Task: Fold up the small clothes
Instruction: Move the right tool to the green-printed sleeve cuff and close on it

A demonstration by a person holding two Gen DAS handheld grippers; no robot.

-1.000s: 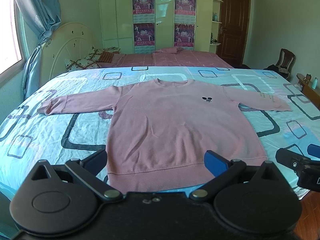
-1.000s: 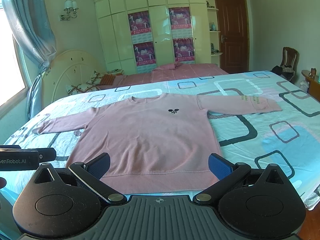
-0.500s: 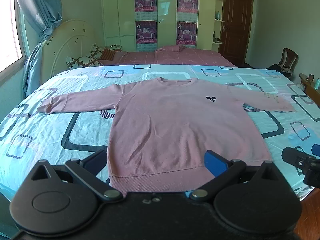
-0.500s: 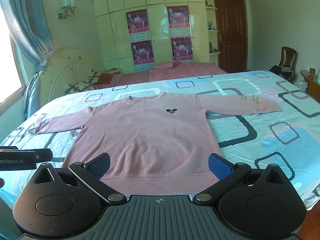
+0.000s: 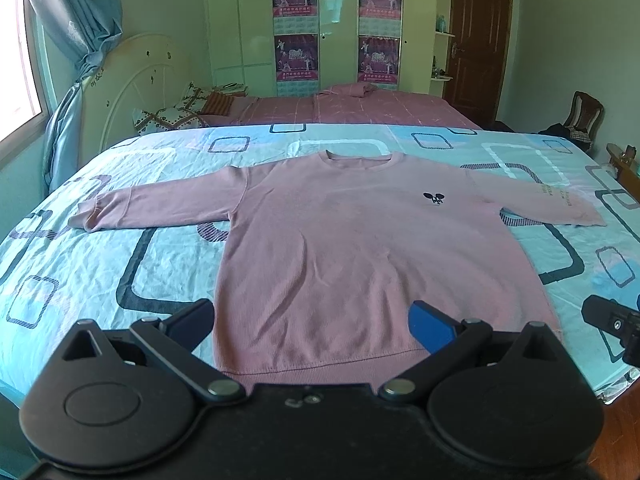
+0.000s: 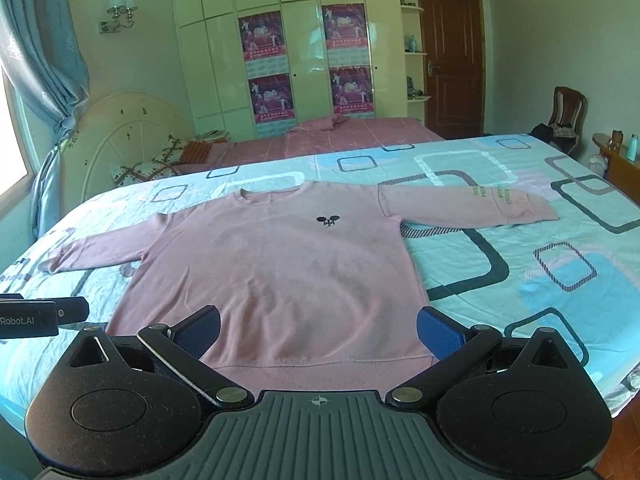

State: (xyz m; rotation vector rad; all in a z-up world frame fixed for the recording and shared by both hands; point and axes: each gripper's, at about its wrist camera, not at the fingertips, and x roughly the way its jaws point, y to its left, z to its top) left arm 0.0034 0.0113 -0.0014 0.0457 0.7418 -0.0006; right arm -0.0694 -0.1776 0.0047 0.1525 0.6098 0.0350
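Where the wide bed (image 5: 120, 264) spreads its blue sheet of rounded squares, a pink sweatshirt (image 5: 360, 248) lies flat and face up, both sleeves stretched out left and right, neck toward the far side and hem at the near edge. Above that hem the left gripper (image 5: 312, 320) hangs with its blue pads wide apart, holding nothing. The right gripper (image 6: 318, 328), just beside it, is equally wide open and empty over the hem.

Pink knit cloth sweatshirt (image 5: 360, 248): matt, ribbed hem. Patterned blue cotton bedsheet (image 5: 100, 264): creased. Cream wardrobe doors (image 6: 304, 60), upper centre: glossy.
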